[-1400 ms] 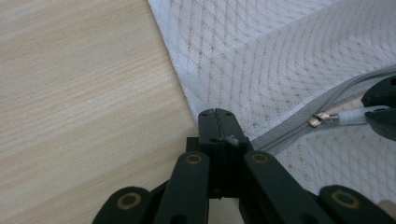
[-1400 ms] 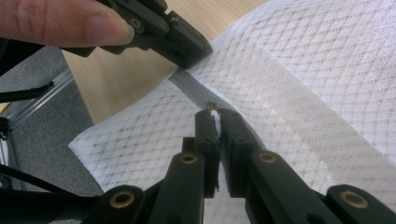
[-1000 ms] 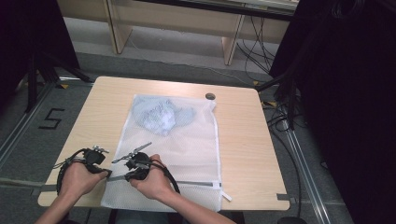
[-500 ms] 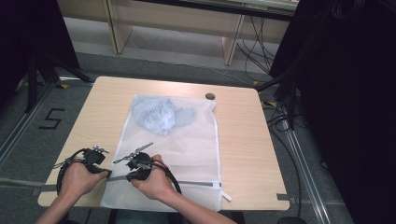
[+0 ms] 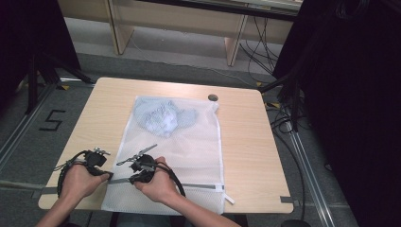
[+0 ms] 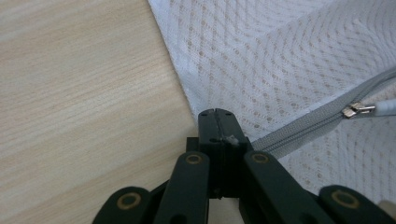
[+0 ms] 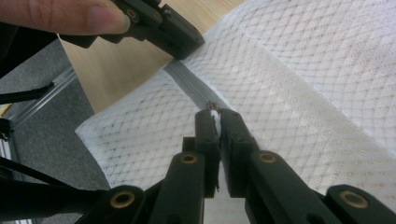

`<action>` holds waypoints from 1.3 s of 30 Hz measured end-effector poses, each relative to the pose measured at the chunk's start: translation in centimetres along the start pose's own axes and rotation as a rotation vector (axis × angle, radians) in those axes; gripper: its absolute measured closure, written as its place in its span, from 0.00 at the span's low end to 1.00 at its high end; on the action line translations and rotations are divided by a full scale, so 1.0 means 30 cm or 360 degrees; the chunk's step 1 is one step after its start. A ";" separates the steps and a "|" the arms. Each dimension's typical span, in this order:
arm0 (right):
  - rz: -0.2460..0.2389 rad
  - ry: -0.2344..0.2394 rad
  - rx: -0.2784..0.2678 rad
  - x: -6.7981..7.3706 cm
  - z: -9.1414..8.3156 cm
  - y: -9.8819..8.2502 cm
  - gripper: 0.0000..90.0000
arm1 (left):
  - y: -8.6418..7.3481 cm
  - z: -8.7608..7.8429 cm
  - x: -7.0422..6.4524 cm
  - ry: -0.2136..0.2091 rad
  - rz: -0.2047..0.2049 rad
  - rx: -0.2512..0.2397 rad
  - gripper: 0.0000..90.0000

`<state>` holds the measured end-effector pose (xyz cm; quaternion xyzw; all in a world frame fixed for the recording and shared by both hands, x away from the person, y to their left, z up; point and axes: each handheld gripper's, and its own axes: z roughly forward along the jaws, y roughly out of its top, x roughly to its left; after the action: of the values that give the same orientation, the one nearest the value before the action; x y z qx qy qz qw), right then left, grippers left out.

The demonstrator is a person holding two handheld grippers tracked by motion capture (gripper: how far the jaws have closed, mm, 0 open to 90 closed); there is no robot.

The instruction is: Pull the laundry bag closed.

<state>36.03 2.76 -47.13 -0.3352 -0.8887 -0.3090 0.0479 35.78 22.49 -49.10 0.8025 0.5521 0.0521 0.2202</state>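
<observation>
Mesh laundry bag [image 5: 182,151] lies flat on the bench [image 5: 246,137]; beside it, the floor reads "5" [image 5: 52,120]. Left tool [image 6: 215,114], seen along its own jaws, pinches the bag's edge at the zipper [image 6: 299,128]. Right tool [image 7: 214,114], pressed together, grips the white zipper pull [image 7: 214,117].

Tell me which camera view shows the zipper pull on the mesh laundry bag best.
The right gripper view: the right gripper is shut on the white zipper pull, close up on the grey zipper. The left gripper view shows the pull smaller, near its edge. In the high view it is too small to make out by the right gripper.
</observation>
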 end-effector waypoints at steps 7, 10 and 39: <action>-0.0001 0.0000 -0.0005 -0.007 -0.008 -0.008 0.97 | 0.000 0.000 0.001 -0.0001 0.0001 -0.0001 1.00; 0.0015 0.0011 -0.0004 -0.008 -0.010 -0.011 0.97 | -0.001 0.000 0.000 0.0000 0.0000 -0.0001 1.00; 0.0014 0.0001 -0.0007 -0.033 -0.042 -0.038 0.97 | -0.001 0.000 0.000 0.0000 -0.0002 -0.0002 1.00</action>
<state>35.92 0.81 -46.99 -0.3391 -0.8866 -0.3108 0.0489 35.76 22.49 -49.11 0.8020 0.5525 0.0524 0.2206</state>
